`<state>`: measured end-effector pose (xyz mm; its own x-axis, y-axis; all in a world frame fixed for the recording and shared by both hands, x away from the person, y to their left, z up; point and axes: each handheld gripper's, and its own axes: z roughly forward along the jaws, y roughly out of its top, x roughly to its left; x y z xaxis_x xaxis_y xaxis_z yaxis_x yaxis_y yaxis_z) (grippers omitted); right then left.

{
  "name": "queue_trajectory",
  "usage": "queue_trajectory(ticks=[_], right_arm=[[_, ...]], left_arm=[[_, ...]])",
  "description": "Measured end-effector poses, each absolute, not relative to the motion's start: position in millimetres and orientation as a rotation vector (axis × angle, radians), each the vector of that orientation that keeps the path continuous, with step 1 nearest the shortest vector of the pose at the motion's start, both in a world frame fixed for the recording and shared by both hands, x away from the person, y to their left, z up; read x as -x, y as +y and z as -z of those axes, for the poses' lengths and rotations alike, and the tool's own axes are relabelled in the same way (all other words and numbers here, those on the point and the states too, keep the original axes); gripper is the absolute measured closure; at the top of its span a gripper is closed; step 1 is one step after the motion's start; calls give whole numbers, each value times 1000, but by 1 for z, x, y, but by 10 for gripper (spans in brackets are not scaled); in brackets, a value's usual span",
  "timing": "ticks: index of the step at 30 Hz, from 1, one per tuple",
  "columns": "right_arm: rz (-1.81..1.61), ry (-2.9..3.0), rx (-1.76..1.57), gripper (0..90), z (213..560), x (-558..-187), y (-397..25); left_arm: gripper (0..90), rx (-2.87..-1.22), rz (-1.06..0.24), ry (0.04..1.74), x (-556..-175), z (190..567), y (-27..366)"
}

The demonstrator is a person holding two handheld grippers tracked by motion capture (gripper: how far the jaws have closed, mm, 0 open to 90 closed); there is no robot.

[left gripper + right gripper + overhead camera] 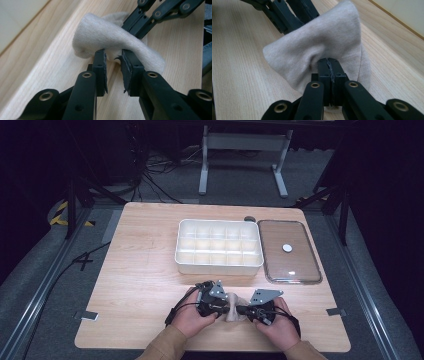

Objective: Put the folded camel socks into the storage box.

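Cloth point(233, 308), a small beige knitted piece that looks like a sock, sits bunched at the near edge of the wooden bench point(140, 285), between the two hands. The left tool point(221, 307) comes at it from the left and the right tool point(241, 309) from the right, so the two meet nose to nose across the fabric. In the left gripper view the left tool point(114, 56) has its jaws a narrow way apart, their tips at the lower edge of the cloth point(107, 37); whether they pinch any fabric cannot be told. The other tool's black linkage reaches in from the upper right of that view and meets the far side of the cloth. In the right gripper view the right tool point(328, 61) has its jaws pressed together, with a fold of the cloth point(329, 40) caught at their tips, and the fabric rises in a tent above them. Farther back on the bench stands a white divided box point(218, 246), its compartments in rows, and just beside its right end lies a clear lid point(289, 251) flat on the wood, with a small white disc point(287, 248) on it.
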<state>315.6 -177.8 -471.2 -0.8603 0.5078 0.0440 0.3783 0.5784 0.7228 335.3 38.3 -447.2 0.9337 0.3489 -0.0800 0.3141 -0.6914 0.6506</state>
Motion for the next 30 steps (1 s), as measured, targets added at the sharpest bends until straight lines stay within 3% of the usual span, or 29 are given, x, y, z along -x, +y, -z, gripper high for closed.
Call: queue_trajectory(ticks=[8, 25, 30], right_arm=[[-1153, 2620, -748, 893, 472, -313, -178], [-1170, 2624, -730, 875, 464, -311, -187], [-1167, 2565, -785, 872, 448, -310, -210]], left_arm=[[590, -2410, -104, 374, -334, 448, 24], [574, -2403, -79, 406, -336, 449, 29], [581, -2396, -71, 414, -336, 447, 29]])
